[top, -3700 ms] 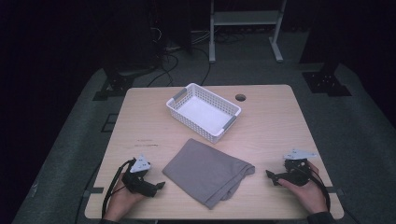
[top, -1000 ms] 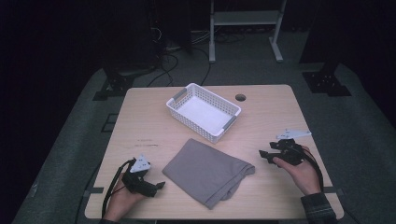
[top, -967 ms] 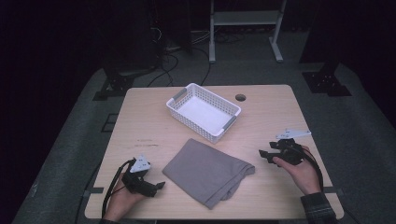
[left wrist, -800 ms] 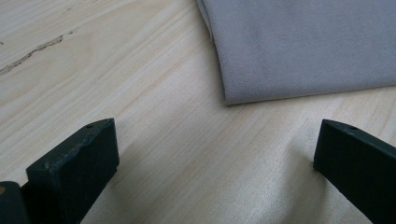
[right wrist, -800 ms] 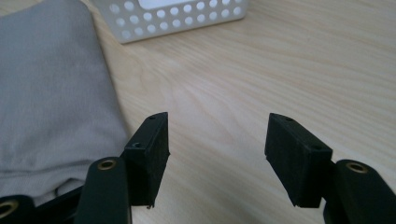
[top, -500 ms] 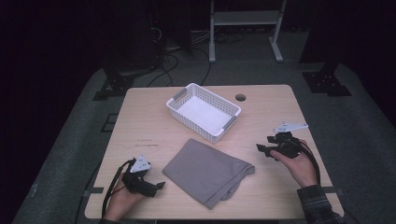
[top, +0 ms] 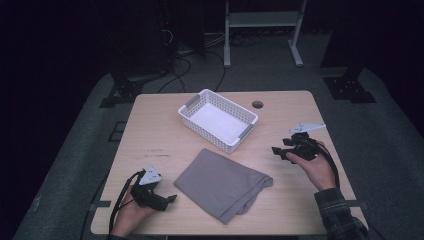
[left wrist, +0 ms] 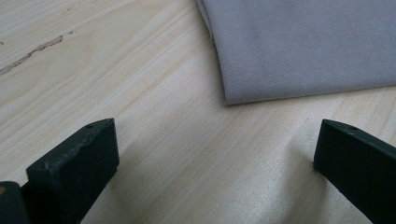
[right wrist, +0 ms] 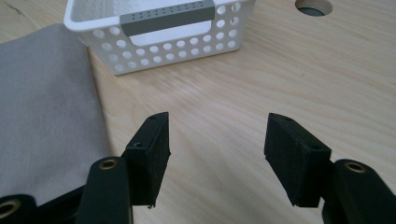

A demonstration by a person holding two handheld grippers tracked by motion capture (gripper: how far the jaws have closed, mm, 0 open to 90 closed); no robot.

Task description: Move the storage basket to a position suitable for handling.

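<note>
A grey cloth (left wrist: 299, 46) corner lies on the wooden table (left wrist: 140, 93) beyond the spread, empty black fingers (left wrist: 74, 158).

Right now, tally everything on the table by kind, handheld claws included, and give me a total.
White perforated baskets: 1, the white basket with grey handles
Grey folded cloths: 1, the grey cloth
Handheld claws: 2, the left claw and the right claw, both open and holding nothing
Total: 4

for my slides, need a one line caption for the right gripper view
Open right gripper poised over the wooden table, facing a white basket beside grey cloth.
</note>
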